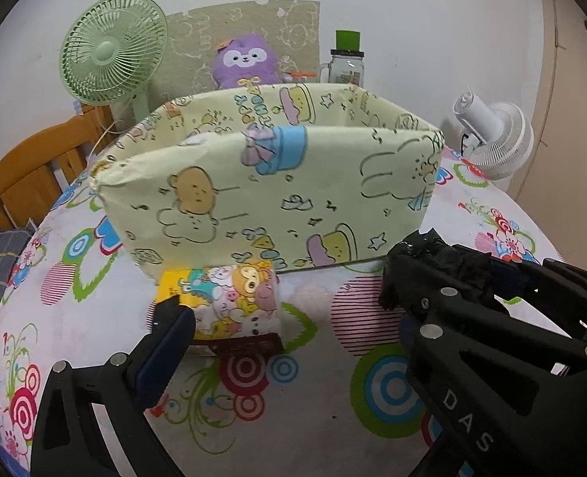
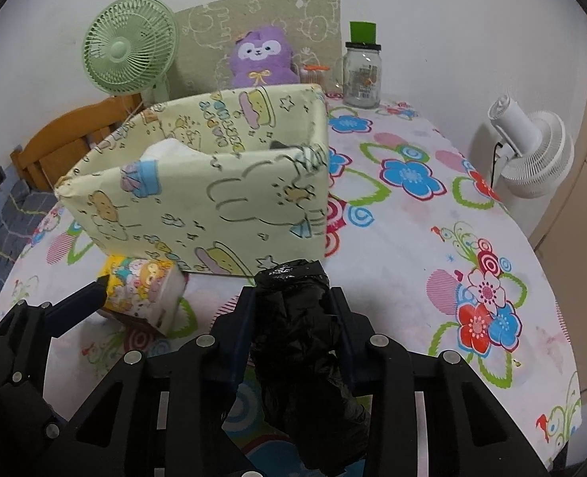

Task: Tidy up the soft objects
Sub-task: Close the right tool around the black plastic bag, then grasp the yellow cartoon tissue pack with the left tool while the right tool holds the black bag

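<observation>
The right claw [image 2: 293,298] is clamped on a crinkly, glossy black plastic bundle [image 2: 297,342] near the front of the table [image 2: 412,278]; the left claw [image 1: 277,318] stands apart around a small, soft, cartoon-printed tissue pack [image 1: 237,302], one dark pad [image 1: 170,318] at its left side. Just behind both sits a pale yellow, cartoon-printed fabric bin [image 1: 273,183] with limp walls, something white inside. The flowered cloth runs back to a white wall, with a green fan [image 2: 130,43], purple plush [image 2: 261,59], glass jar [image 2: 363,75] and, right, a white fan [image 2: 531,151].
</observation>
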The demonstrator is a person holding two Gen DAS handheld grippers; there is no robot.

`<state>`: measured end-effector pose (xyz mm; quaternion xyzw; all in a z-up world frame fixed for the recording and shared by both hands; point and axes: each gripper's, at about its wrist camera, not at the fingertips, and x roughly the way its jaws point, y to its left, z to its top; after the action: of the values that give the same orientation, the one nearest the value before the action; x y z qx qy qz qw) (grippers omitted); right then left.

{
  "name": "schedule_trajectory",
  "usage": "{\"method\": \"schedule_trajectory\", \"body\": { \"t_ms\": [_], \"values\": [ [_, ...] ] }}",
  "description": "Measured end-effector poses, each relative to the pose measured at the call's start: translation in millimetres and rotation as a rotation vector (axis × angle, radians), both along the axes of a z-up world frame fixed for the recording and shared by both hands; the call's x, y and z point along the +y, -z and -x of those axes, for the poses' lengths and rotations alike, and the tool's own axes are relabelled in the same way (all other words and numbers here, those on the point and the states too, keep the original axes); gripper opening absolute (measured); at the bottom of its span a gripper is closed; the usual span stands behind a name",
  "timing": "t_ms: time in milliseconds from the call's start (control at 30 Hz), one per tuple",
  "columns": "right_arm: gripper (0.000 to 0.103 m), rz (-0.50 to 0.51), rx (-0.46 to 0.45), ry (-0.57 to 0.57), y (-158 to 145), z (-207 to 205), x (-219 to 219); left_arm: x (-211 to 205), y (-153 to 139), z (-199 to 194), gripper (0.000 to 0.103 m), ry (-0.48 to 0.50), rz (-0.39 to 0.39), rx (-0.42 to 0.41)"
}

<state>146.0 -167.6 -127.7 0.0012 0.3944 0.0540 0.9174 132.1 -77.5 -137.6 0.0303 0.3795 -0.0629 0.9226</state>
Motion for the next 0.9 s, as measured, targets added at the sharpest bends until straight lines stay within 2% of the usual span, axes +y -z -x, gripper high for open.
{"method": "schedule_trajectory", "body": {
  "t_ms": [367,900],
  "values": [
    [0.039,-0.011,-0.023,-0.025,-10,1,23,26,-8,0,0.103,-0.057,0.010,-0.025],
    [0.039,-0.002,-0.015,-0.036,-5,-9,40,45,1,-12,0.103,-0.110,0.001,-0.004]
  ]
}}
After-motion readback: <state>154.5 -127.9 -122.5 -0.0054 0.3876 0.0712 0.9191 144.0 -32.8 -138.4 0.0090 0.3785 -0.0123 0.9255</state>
